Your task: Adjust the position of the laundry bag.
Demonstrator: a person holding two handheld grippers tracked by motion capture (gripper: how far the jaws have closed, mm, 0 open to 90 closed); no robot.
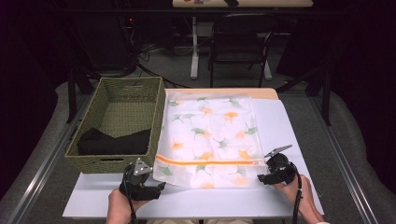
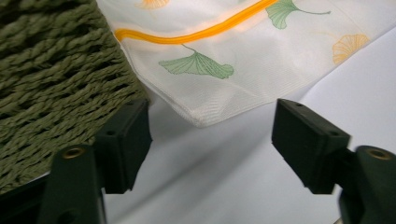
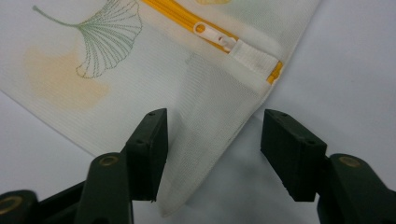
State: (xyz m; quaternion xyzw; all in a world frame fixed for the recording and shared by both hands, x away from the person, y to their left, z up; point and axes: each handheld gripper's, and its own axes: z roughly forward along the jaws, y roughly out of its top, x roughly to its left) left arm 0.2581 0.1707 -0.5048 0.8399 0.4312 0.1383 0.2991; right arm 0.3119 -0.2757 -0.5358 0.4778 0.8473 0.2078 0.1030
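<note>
Table [image 1: 280,121] surface is white and carries all items; in the high view it spans the centre of the frame.

Mesh laundry bag [image 1: 208,140], white with green and orange leaf print, lies flat at the centre of the table, its left edge just beside the basket. An orange zipper [image 1: 205,162] runs across the bag near its 6 o'clock edge. In the right gripper view the white zipper pull [image 3: 212,33] sits at the 12 o'clock area, close to the bag's corner, next to a white fabric tab [image 3: 254,58].

Woven basket [image 1: 88,161], olive green, stands at 9 o'clock of the bag. A dark folded cloth [image 1: 114,141] lies inside it, against the near wall.

Left gripper [image 1: 159,187] is held at 7 o'clock of the bag, just off the basket's near corner. In the left gripper view its jaws stand apart, one beside the basket wall; the bag's corner [image 2: 201,119] lies just beyond them, not between the pads. State: released, holding nothing.

Right gripper [image 1: 261,178] is held at 5 o'clock of the bag. In the right gripper view the bag's near corner [image 3: 205,154] lies between the jaws; the left pad touches or nearly touches the mesh, the right pad stands clear of it. State: not clenched on the fabric.
</note>
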